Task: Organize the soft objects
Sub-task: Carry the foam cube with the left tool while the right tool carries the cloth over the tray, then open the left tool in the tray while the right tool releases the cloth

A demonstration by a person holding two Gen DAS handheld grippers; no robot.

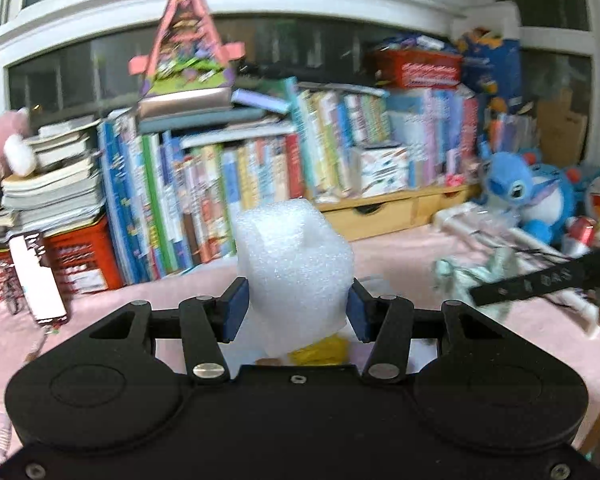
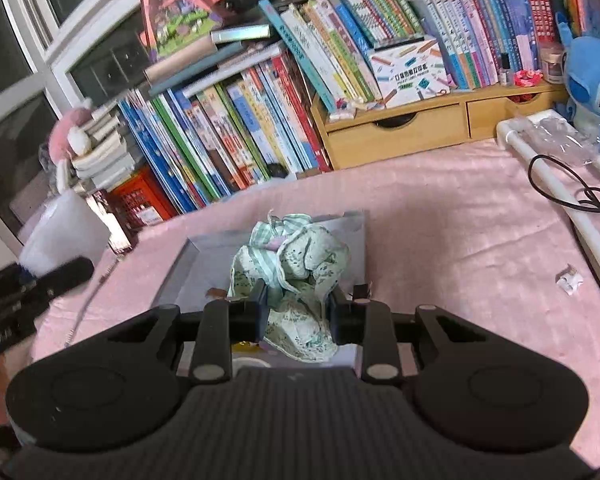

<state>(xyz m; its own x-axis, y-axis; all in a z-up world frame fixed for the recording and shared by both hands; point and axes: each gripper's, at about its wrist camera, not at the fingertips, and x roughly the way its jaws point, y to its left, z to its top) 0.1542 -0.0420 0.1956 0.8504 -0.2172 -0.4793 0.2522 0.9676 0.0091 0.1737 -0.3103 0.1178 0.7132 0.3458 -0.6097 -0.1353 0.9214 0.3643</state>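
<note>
left wrist view: left tongs (image 1: 297, 308) clamp one foam block (image 1: 294, 256); right tongs (image 2: 296, 312) clamp one crumpled cloth (image 2: 296, 268).

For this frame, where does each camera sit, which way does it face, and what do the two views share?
Left wrist: on the left gripper, facing the bookshelf; its fingers clamp a white foam block.
Right wrist: on the right gripper, tilted down over a grey tray; fingers clamp a green cloth.
Shared: foam block, cloth, Stitch plush.

Messy row of books (image 2: 284, 92) at my 12 o'clock; wooden drawer unit (image 2: 420, 124) at 1; black cable (image 2: 572, 188) at 2.
</note>
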